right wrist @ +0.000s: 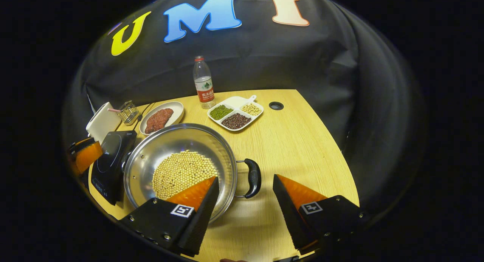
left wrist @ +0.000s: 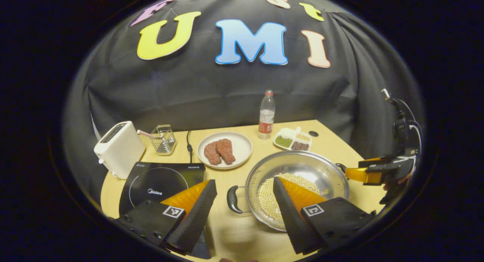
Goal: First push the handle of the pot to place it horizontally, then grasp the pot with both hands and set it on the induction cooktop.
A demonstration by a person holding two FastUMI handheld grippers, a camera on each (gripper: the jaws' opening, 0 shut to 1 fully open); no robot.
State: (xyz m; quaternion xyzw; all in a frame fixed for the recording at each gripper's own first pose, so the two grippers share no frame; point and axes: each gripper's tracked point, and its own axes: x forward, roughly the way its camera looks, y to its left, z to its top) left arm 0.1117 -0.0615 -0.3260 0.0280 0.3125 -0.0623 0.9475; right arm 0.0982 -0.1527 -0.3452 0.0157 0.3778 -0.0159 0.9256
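Observation:
A wide steel pot [left wrist: 302, 164] [right wrist: 170, 141] holding soybeans [right wrist: 180, 172] stands on the wooden table, just right of the black induction cooktop [left wrist: 159, 182] [right wrist: 109, 158]. It has a black loop handle on each side. My left gripper [left wrist: 244, 182] is open, with the pot's left handle [left wrist: 233, 199] lying between its fingers, untouched. My right gripper [right wrist: 245, 178] is open around the opposite handle [right wrist: 252, 178], one finger over the pot's rim. In the left gripper view the right gripper [left wrist: 374, 171] shows beyond the pot's far handle.
Behind the cooktop stand a white toaster [left wrist: 119, 148] and a wire basket [left wrist: 163, 140]. A plate of meat [left wrist: 224, 149], a water bottle [left wrist: 266, 116] and a divided dish of beans [left wrist: 293, 139] line the back. Bare tabletop [right wrist: 298, 141] lies right of the pot.

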